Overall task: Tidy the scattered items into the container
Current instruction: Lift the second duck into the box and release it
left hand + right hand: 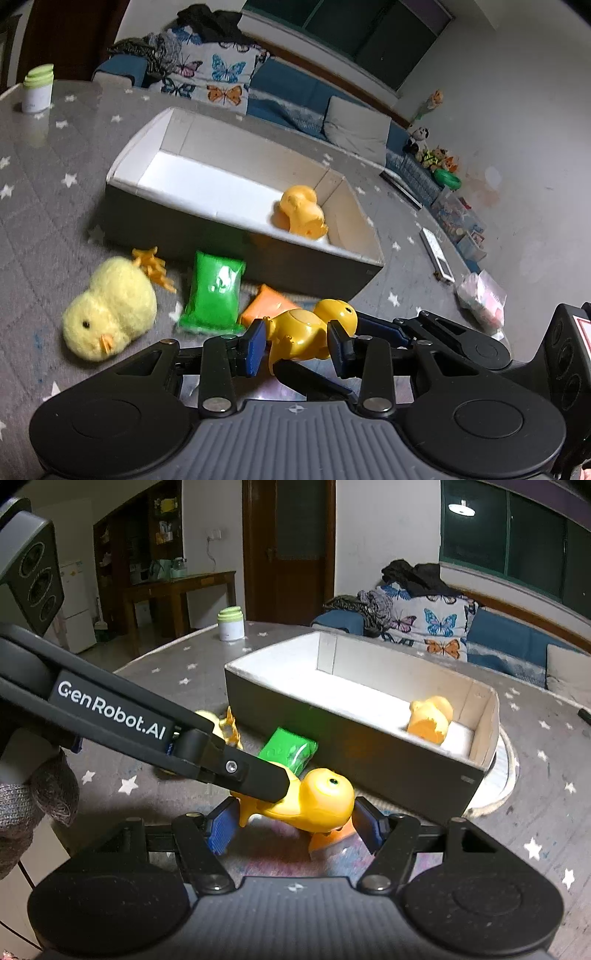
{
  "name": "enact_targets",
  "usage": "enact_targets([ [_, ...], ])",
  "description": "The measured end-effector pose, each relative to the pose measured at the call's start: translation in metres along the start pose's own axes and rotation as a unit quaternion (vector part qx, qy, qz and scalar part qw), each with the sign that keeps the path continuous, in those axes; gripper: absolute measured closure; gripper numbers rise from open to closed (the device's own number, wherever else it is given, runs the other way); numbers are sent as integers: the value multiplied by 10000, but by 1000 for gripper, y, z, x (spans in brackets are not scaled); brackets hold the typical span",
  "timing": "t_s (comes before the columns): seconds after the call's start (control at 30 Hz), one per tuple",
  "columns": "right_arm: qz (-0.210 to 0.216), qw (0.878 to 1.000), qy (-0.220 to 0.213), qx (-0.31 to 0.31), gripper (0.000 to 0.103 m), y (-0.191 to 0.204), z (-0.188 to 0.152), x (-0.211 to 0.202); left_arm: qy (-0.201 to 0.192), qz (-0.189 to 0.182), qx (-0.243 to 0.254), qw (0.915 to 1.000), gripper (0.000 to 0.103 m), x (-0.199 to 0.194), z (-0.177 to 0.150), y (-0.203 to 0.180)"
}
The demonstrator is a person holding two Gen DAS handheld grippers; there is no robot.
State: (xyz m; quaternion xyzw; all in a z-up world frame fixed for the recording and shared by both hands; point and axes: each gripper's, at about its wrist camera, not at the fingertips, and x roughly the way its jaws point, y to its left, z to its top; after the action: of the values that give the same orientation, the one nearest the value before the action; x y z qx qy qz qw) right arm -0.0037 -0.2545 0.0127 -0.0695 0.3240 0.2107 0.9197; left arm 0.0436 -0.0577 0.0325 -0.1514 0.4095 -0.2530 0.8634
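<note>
Dim ceiling-lamp (pixel 461 508) light, soft shadows, slight motion blur, strong fisheye edge bending.

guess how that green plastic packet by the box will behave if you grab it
The green plastic packet looks puffy and soft, so it would probably squash and flop rather than hold shape. Its glossy film catches the light, so it may slip between pads. It lies flat on the starred grey tablecloth, so it is unlikely to roll.

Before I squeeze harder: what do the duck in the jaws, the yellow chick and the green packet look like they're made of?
Duck: looks like hard glossy plastic, with smooth curves and sharp highlights.
Chick: plush or felted fibre, with a fuzzy matt surface and soft outline.
Green packet: seems to be thin plastic film, with shiny glare and a sealed edge; its contents are not visible.
</note>
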Motion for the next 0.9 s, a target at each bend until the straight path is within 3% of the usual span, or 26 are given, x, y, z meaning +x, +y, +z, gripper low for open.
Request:
enact_targets([
  [0.23,-27,9995,-250,-205,35,-15,29,0,-290,-8,-71,9996,64,2,34,-5],
  [0.47,-10,9986,-292,-440,36,-47,68,21,-364,-44,-385,9986,64,31,80,2],
  [0.9,469,9954,470,-696,36,-107,112,110,119,-24,-1512,9884,64,115,123,57],
])
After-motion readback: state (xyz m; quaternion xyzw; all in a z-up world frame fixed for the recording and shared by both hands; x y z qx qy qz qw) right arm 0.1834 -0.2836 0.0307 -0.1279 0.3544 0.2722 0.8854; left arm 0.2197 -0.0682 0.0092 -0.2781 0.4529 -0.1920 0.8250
